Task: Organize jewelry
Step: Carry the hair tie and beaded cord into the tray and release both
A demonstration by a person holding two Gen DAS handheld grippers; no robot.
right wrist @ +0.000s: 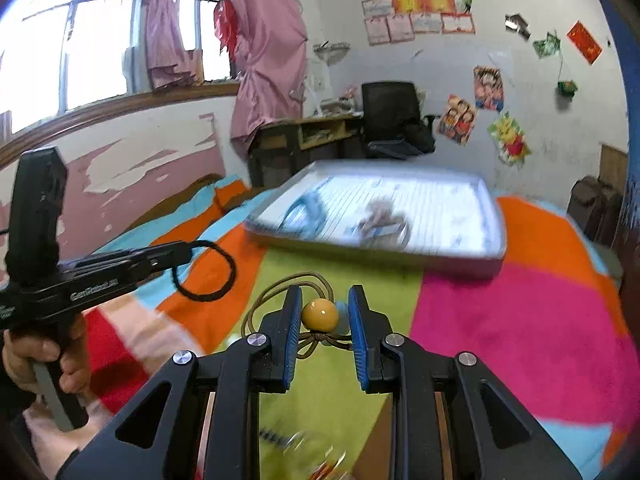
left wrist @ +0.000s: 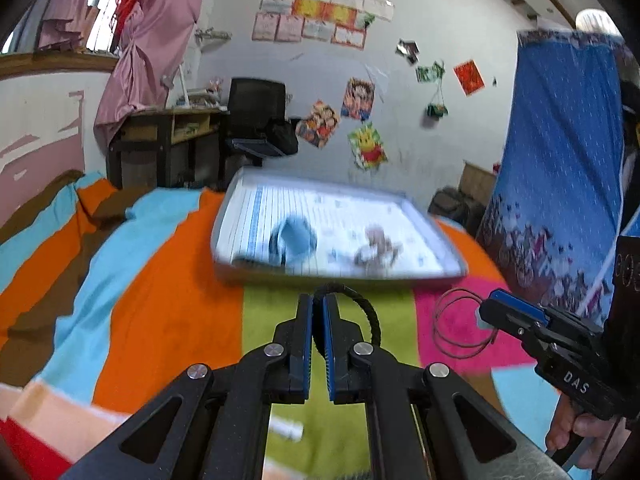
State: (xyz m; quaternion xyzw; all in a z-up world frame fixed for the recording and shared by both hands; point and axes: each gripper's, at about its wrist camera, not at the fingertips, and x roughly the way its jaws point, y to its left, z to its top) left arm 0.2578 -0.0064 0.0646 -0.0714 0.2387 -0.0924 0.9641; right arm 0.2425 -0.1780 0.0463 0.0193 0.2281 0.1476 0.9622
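- The left gripper point(left wrist: 319, 300) has its blue pads pinched tight on a black braided band point(left wrist: 370, 312), whose loop hangs clear of the striped blanket point(left wrist: 168, 280) on the side nearer the tray.
- The right gripper point(right wrist: 325, 300) stands at a narrow set, its pads clamped on a yellow bead point(right wrist: 319, 312) and a pale blue bead point(right wrist: 342, 316) just beside it; the bracelet's olive cord point(right wrist: 276, 292) loops out to the left of the jaws and knots below the beads.
- Seen from the left wrist camera, the two tools ride side by side, the right one a little to the side with the cord ring dangling from its tip.
- The grey tray point(right wrist: 494, 216) lies straight ahead of both grippers on the blanket, its long side set across their line of approach and its near wall facing them.
- Inside the tray, a blue item point(left wrist: 294, 238) sits toward the left and a blurred small cluster point(left wrist: 376, 246) toward the right; too smeared to name.
- Judgement: each piece looks bound for the tray, neither gripper clearly nearer, and both must clear the near wall.
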